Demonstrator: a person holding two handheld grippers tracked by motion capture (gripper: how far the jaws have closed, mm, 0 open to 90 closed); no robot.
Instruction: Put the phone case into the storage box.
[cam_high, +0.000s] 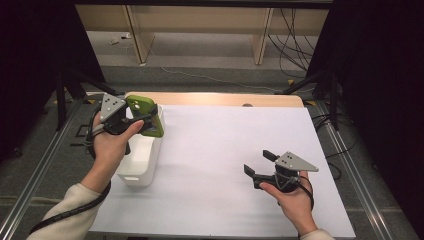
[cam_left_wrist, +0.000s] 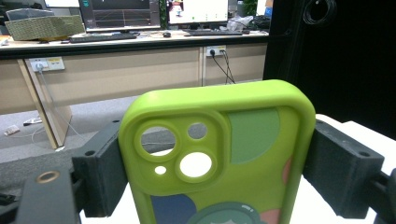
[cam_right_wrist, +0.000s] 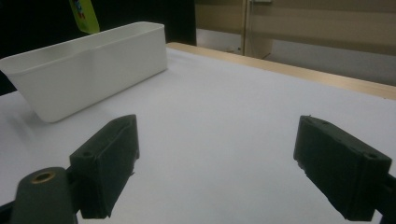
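Phone case (cam_left_wrist: 219, 154), green with coloured patches, is sitting clamped by its long edges in my left claw (cam_high: 131, 120), which I am holding just above the far end of the white bin (cam_high: 142, 157). I am judging the bin to be its destination, so I should be lowering it between the walls before loosening my grip. My right claw (cam_high: 260, 165) is hovering wide open and empty, well right of the bin, over the bench (cam_high: 225, 150).

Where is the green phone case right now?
The green phone case is clamped in the left hand-held gripper, held up over the white bin at the left of the table in the high view.
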